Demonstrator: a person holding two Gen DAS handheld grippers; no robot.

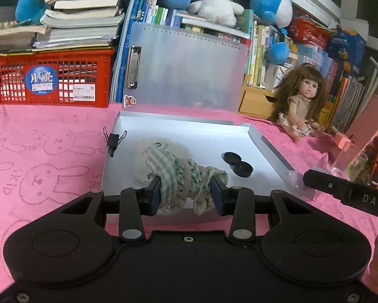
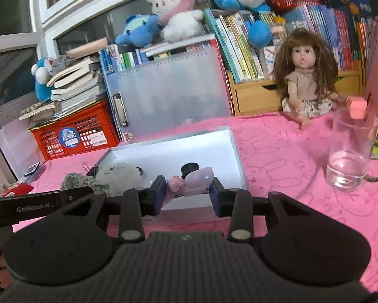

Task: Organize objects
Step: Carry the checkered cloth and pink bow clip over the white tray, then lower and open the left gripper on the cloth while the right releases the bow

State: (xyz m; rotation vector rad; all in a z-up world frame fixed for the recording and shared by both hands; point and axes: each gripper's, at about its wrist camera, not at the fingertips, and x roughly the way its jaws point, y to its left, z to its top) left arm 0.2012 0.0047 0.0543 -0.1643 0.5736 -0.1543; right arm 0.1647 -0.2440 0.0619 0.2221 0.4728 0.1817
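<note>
Through the left wrist camera I see my left gripper (image 1: pixel 186 193) clenched on a green checked cloth bundle (image 1: pixel 181 181), held at the near edge of the open white box (image 1: pixel 262 139). Ahead of the fingers, two black round caps (image 1: pixel 237 162) lie inside the box; a black binder clip (image 1: pixel 114 140) sits on its left wall.

Through the right wrist camera my right gripper (image 2: pixel 186 193) grips a small pink and lilac toy (image 2: pixel 192 181) over that box's near edge. To its right stands a clear glass mug (image 2: pixel 350 149); a doll (image 2: pixel 307 78) sits beyond.
</note>
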